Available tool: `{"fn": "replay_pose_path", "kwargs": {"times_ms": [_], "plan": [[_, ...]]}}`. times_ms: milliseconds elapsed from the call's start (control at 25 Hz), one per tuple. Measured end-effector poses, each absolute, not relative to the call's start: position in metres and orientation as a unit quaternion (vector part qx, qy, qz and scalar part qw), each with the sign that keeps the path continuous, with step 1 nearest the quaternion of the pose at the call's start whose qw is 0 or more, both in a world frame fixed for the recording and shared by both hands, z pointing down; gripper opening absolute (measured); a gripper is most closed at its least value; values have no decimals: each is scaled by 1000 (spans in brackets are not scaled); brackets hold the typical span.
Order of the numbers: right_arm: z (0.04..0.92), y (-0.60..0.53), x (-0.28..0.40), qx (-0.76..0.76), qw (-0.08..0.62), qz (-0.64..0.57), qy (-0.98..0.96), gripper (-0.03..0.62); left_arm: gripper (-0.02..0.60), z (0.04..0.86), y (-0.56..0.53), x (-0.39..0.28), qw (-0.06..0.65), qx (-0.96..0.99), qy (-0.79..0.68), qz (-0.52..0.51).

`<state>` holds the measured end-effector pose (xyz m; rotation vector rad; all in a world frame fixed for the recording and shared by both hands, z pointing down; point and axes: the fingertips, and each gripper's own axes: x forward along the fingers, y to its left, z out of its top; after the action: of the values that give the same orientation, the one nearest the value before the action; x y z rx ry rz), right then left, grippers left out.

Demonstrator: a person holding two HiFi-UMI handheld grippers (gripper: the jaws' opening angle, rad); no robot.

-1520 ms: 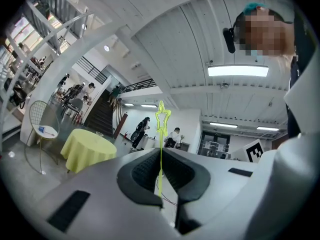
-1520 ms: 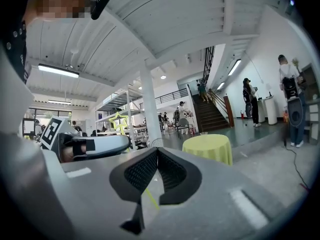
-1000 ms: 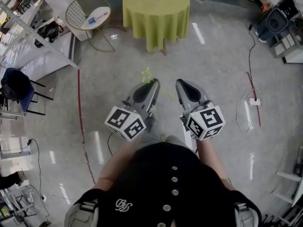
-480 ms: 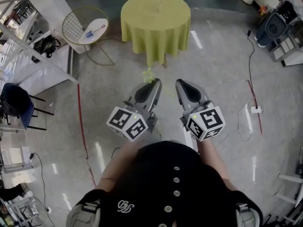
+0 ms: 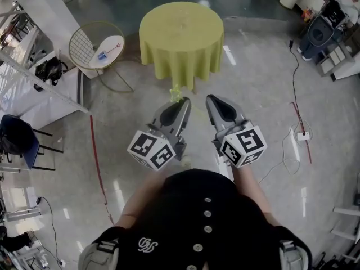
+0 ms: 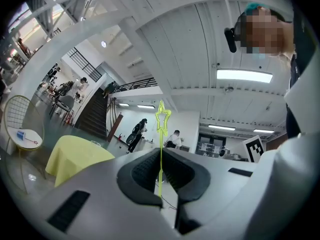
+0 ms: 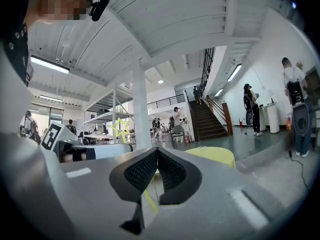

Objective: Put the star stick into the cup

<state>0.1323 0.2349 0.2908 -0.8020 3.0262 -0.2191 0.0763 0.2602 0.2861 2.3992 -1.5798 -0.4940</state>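
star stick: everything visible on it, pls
Star stick: thin translucent yellow-green rod, plastic-looking, topped by an open five-point star outline. Lower shaft is pinched between the shut pads of the left gripper; it stands upright there, star clear above the jaw tips. Held in the air above the floor, short of the yellow table. Nothing else touches it.

- Yellow-green cloth [image 5: 180,35] over the round worktop: matt, soft, hanging in folds.
- Grey floor [image 5: 264,89]: smooth and glossy, mirroring the lights.
- Yellow-green star stick [image 6: 161,134]: thin, translucent, plastic-looking.
- The left tool [image 5: 182,102] and the right tool [image 5: 211,99]: smooth matt grey plastic shells; black pads [image 7: 141,171] finely ribbed, rubber-like.
- Gold wire-mesh frame [image 5: 80,38]: thin metal.
- Person's black top [image 5: 197,218]: matt cloth, shiny buttons.
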Motion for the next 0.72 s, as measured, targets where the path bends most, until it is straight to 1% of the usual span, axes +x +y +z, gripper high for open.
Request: {"fn": "replay_pose_path", "kwargs": {"times_ms": [320,480,720], "plan": [[291,212,108,-248,6,-74,966,3,18,281,237,54,101,821,-539,-159],[291,207,96,-242,2,-69,968,3,18,285,230,43,107,821,-539,-157],[295,196,104,-253,6,-79,964,3,18,294,218,50,122,826,-529,-153]]}}
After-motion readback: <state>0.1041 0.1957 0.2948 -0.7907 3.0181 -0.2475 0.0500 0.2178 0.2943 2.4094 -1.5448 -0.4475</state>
